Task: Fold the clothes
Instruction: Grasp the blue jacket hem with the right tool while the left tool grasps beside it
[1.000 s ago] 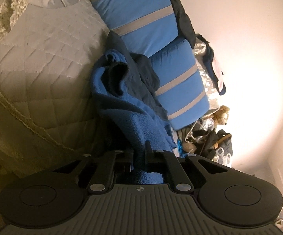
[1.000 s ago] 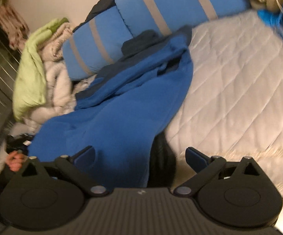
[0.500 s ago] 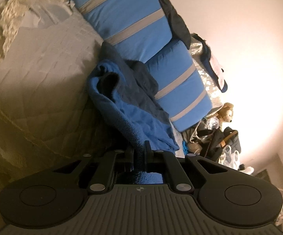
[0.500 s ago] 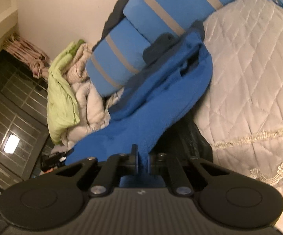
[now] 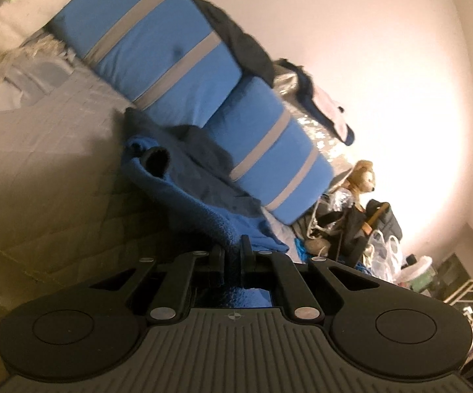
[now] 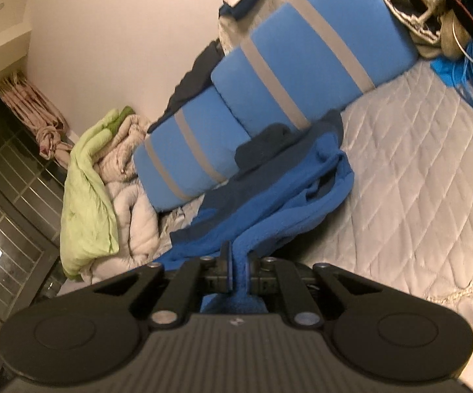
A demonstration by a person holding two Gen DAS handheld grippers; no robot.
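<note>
A blue fleece garment [image 6: 282, 203] with darker navy panels lies bunched on the quilted bed, its far end against two blue cushions. My right gripper [image 6: 239, 262] is shut on a fold of its near edge, and the cloth runs up from the pads toward the cushions. In the left wrist view the same fleece garment [image 5: 200, 203] hangs from my left gripper [image 5: 233, 249], which is shut on another part of its edge. A dark sleeve opening [image 5: 156, 162] shows at its far end. Both pinched edges are lifted off the bed.
Two blue cushions with grey stripes [image 6: 302, 75] lean against the wall. A quilted grey bedspread [image 6: 416, 177] covers the bed. A green and white duvet pile [image 6: 99, 196] lies at the left. A teddy bear and bags [image 5: 361, 180] crowd the bed's far side.
The right gripper, open over the fleece a second ago, has shut on its edge. Both grippers have risen with the cloth, and the garment now hangs stretched from them.
</note>
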